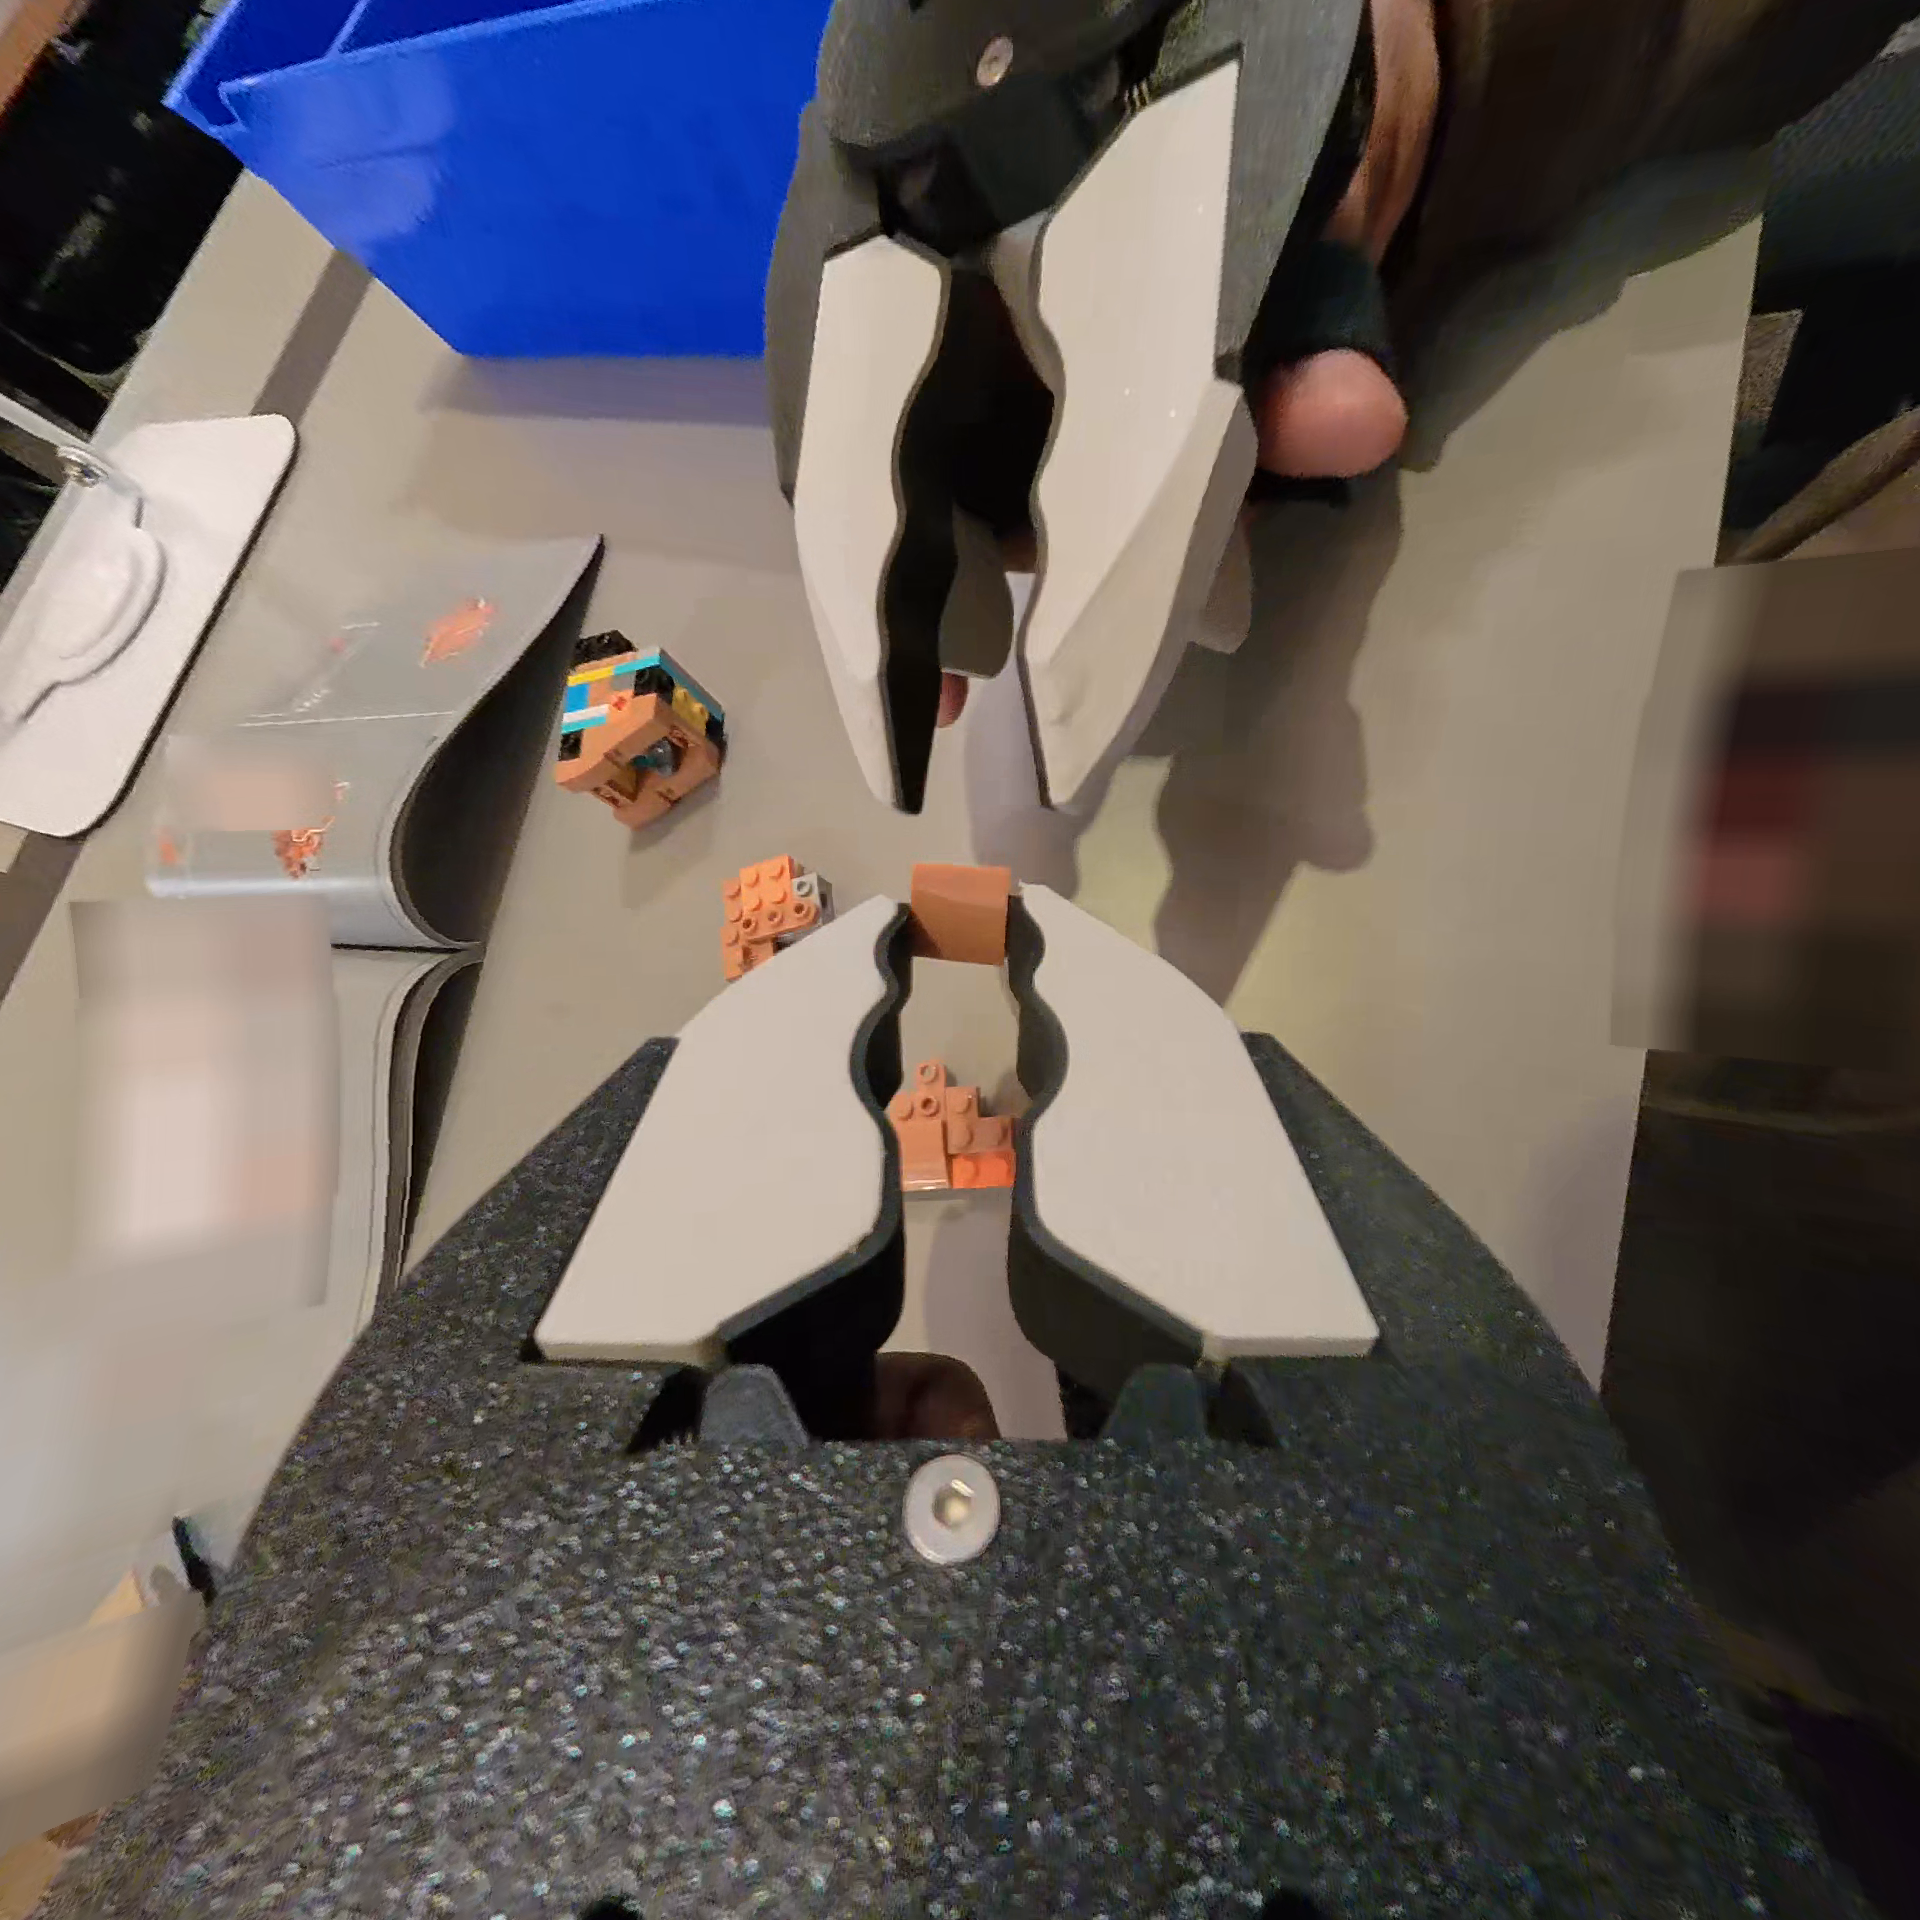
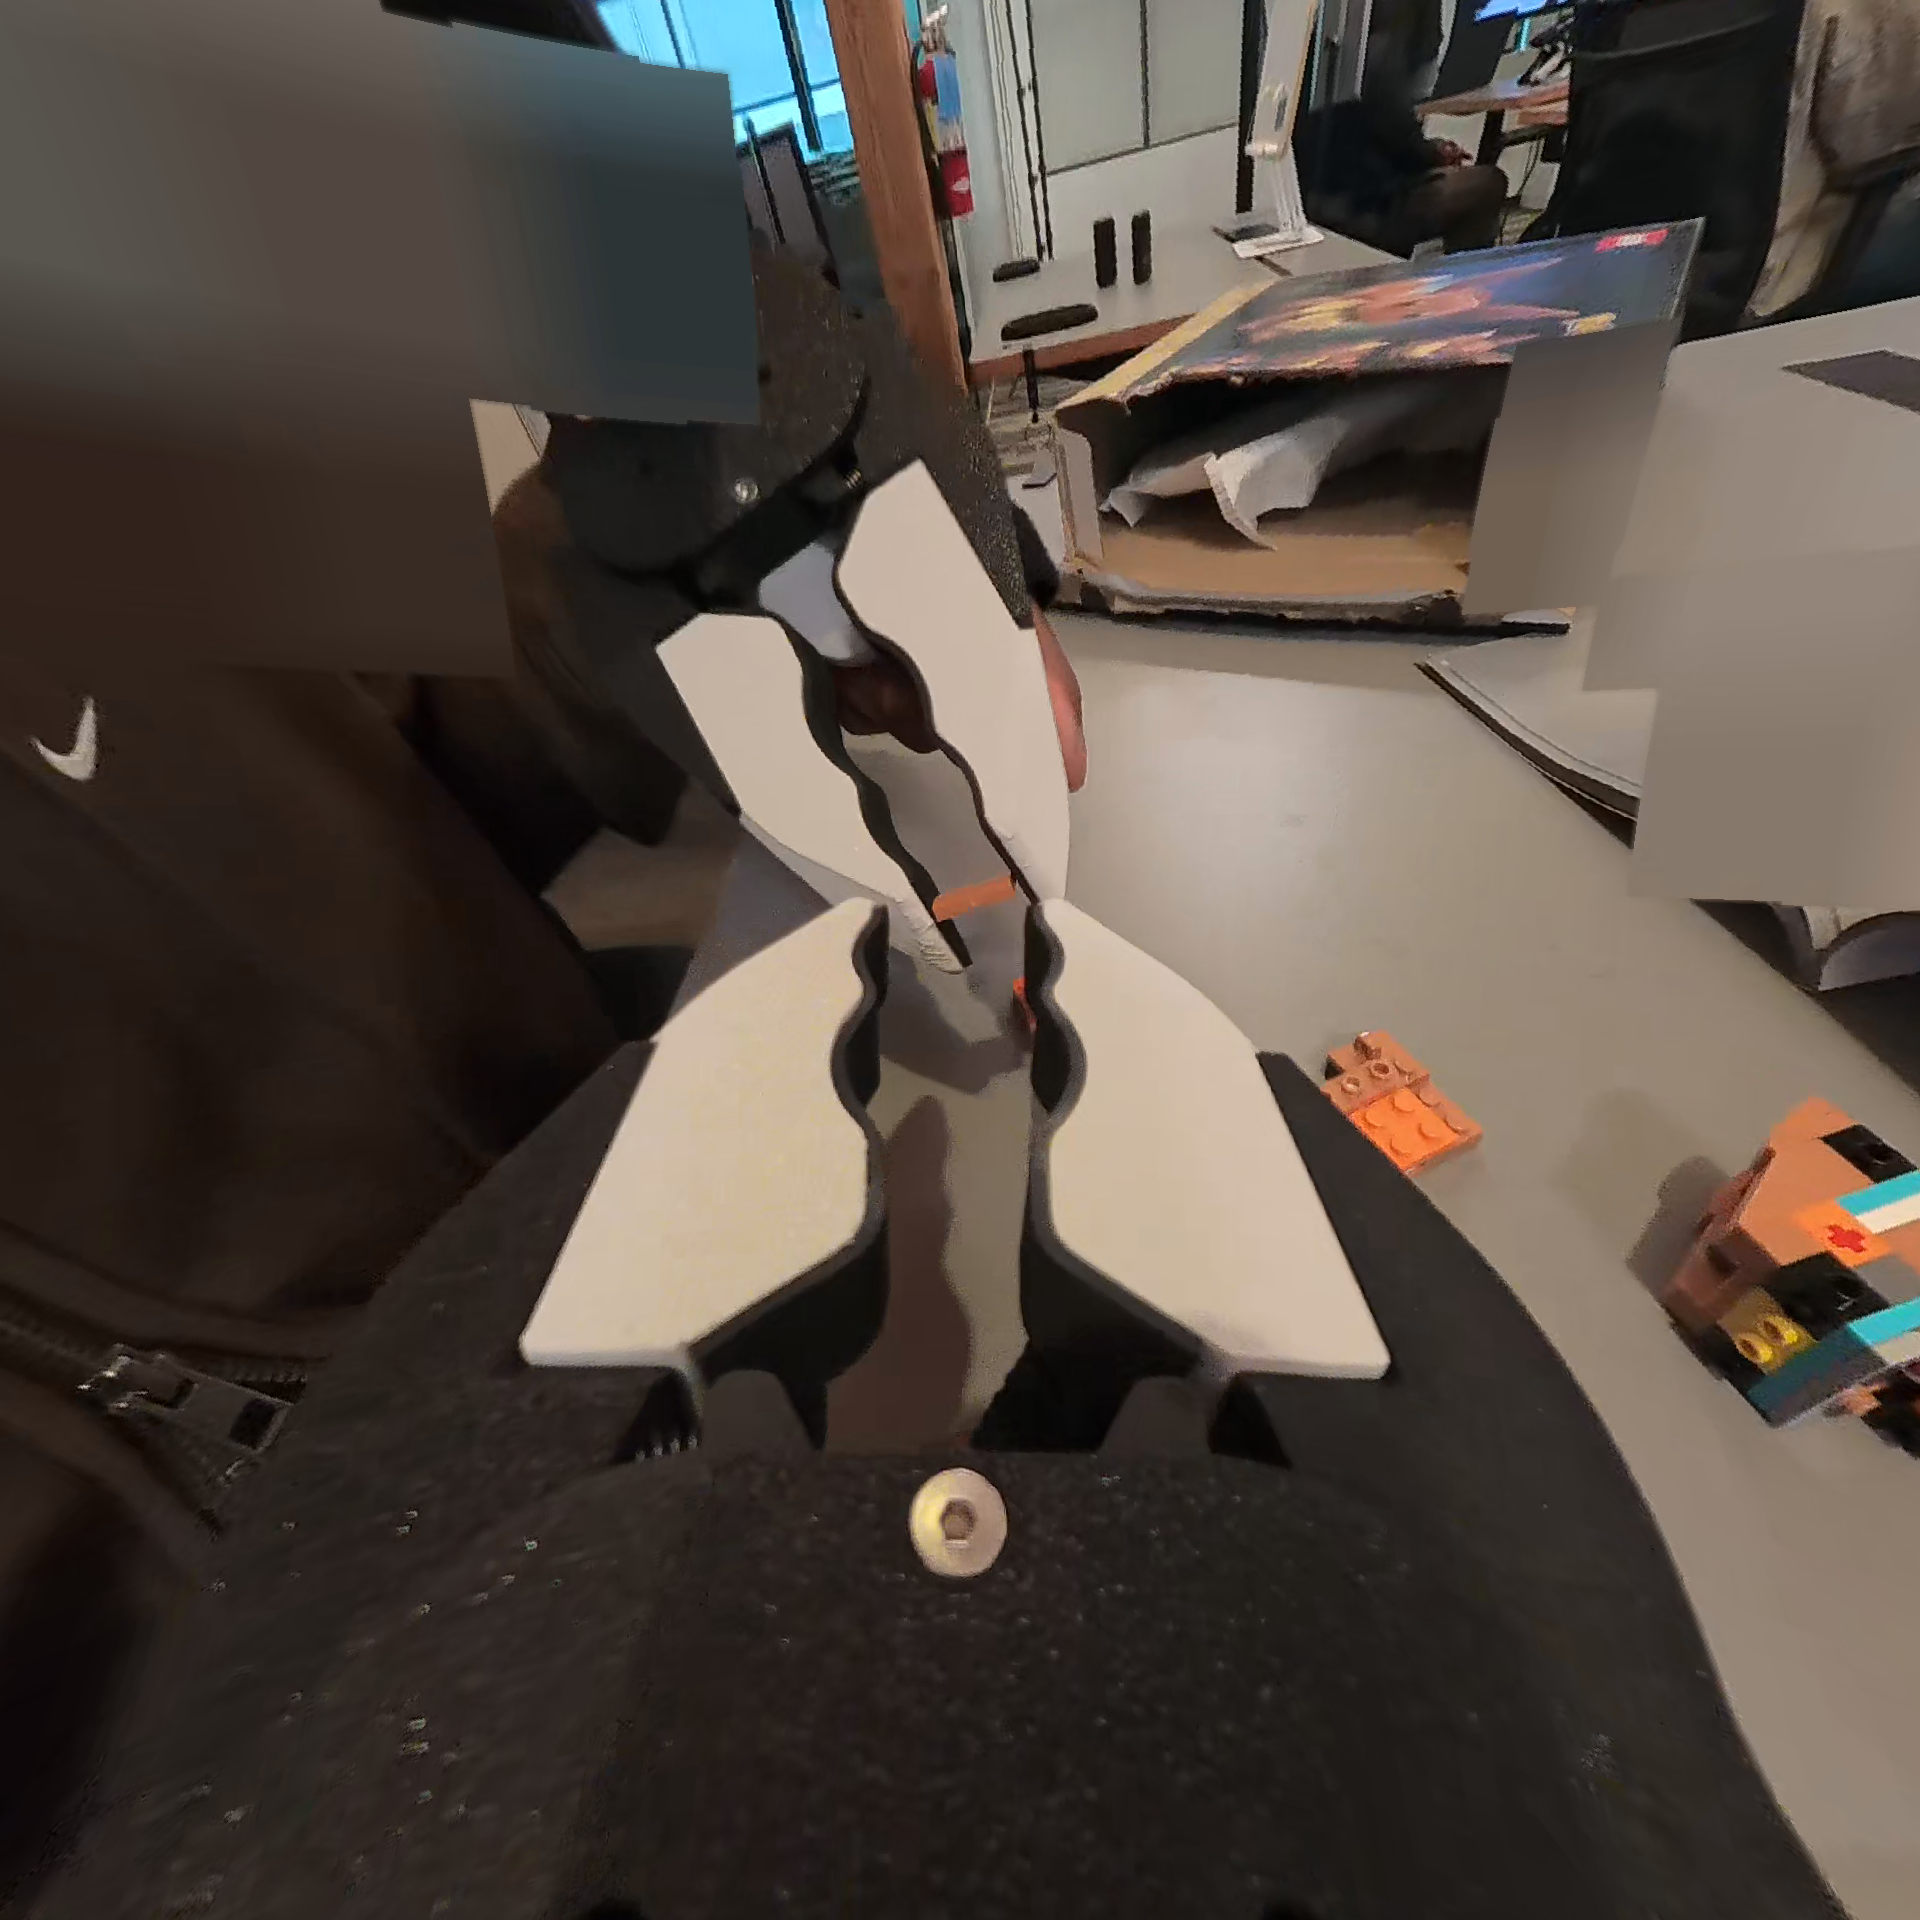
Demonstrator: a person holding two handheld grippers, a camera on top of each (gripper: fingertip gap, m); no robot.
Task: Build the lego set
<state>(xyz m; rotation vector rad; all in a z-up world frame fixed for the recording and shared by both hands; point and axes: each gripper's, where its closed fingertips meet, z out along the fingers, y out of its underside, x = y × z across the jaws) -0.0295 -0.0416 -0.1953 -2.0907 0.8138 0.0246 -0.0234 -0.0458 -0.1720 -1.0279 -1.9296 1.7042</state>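
My left gripper (image 1: 961,906) is shut on a small brown curved brick (image 1: 958,925), pinched at its fingertips above the grey table (image 1: 1351,831). It also shows in the right wrist view (image 2: 995,920), where the brick (image 2: 975,896) is an orange-brown sliver. My right gripper (image 2: 956,920) is open and empty. In the left wrist view the right gripper (image 1: 982,802) points down, tips just above the held brick, not touching. A small orange sub-assembly (image 1: 951,1127) lies on the table under my left fingers. Another orange sub-assembly (image 1: 774,914) (image 2: 1397,1107) lies beside it.
A multi-coloured block build (image 1: 636,727) (image 2: 1808,1288) sits on the table. An open instruction booklet (image 1: 416,748) lies at the left, with a blue bin (image 1: 540,187) behind it. A torn-open cardboard set box (image 2: 1299,468) stands farther back. A person in a dark jacket (image 2: 208,935) is close. Both grippers' tips are close together, under 4 cm apart.
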